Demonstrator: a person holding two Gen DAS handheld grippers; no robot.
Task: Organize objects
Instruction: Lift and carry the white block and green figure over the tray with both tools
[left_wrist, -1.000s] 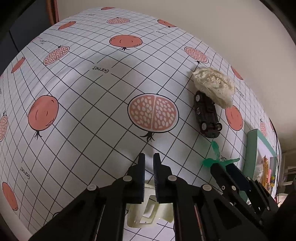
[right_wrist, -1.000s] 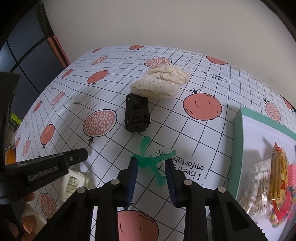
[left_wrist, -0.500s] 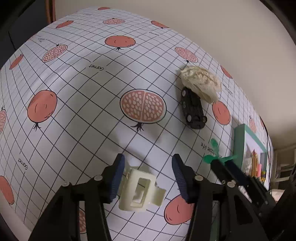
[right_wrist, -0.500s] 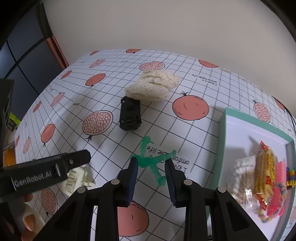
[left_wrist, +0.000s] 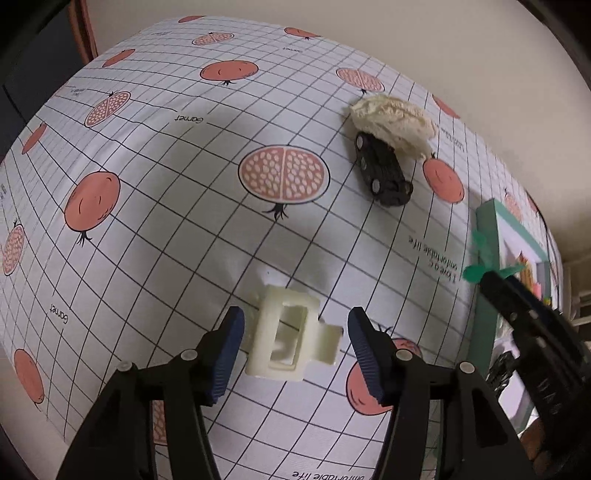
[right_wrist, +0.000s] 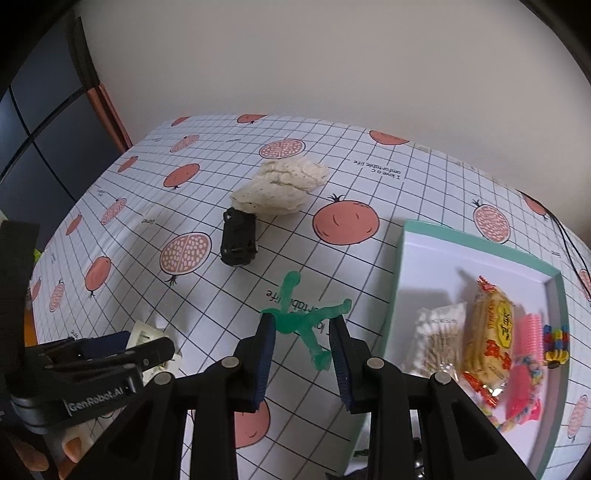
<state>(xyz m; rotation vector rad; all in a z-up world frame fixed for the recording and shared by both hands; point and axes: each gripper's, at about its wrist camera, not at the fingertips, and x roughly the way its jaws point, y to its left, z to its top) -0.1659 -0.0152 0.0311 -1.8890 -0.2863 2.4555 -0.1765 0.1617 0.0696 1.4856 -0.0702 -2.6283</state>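
Cream clip lies on the desk between spread left fingers, ungripped, while right fingers pinch the green figure, likely bound for the tray.

Cream hair clip, green figure, black toy car, pomegranate-print grid tablecloth

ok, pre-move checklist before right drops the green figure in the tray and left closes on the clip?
1. Right gripper shut on green figure: ok.
2. Figure lifted off the tablecloth: cannot tell.
3. Free space in tray: ok, near half bare; snacks at the far end.
4. Left gripper open: ok.
5. Cream hair clip between its fingers: ok, not yet gripped.
6. Toy car and cloth out of the path: ok.
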